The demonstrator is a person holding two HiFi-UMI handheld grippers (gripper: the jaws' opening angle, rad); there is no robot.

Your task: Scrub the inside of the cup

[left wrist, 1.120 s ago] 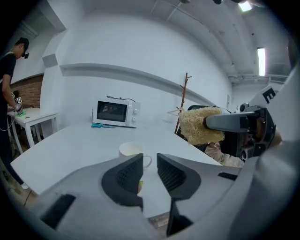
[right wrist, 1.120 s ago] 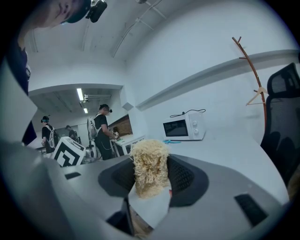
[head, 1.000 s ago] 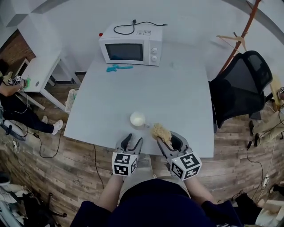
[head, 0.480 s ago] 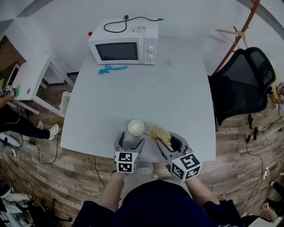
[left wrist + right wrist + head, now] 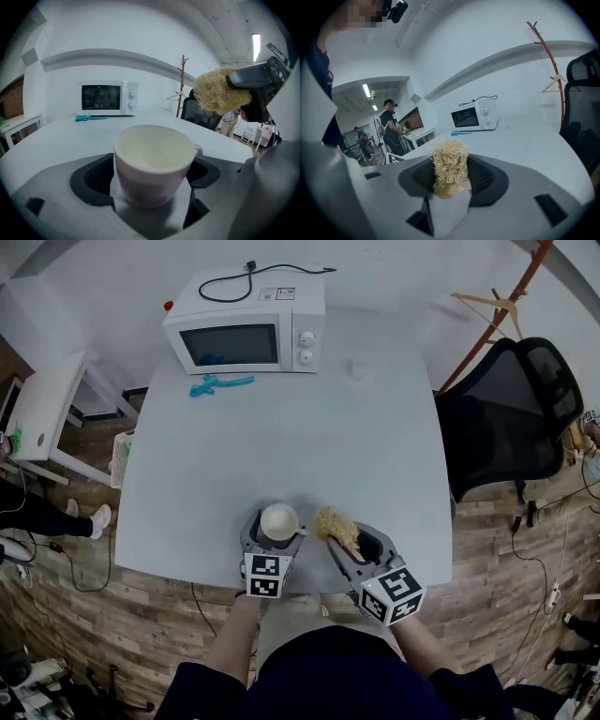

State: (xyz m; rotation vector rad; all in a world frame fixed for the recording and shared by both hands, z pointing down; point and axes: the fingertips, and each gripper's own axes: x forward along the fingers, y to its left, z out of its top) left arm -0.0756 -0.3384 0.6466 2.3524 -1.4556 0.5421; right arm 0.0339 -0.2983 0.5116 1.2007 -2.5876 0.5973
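A white cup (image 5: 279, 521) is set upright near the front edge of a pale grey table (image 5: 281, 427), its opening facing up and its small handle turned to the right. The cup is enclosed by the left gripper (image 5: 275, 532), whose jaws are seen opening, one dark pad on each side of the cup wall. No firm press of the pads on the cup is seen. The inside of the cup is shown as plain and cream-white.

A straw-coloured fibre scrubber (image 5: 336, 523) is clamped between the closed jaws of the right gripper (image 5: 339, 532). It is held just beside the cup, to its right and a little above the rim, and is kept apart from it.

Black-and-white square markers are carried on the cube of the left gripper (image 5: 263, 575) and on the cube of the right gripper (image 5: 392, 591). No letters are printed there.

A white microwave (image 5: 246, 332) is placed at the far end of the table, door shut, with two round knobs on its right panel. A white label (image 5: 279, 293) is stuck on its top, but its print is too small to be read. A black cable (image 5: 234, 277) is coiled beside the label. A turquoise object (image 5: 218, 383) is laid on the table just in front of the microwave. A black office chair (image 5: 506, 418) is parked at the table's right side.
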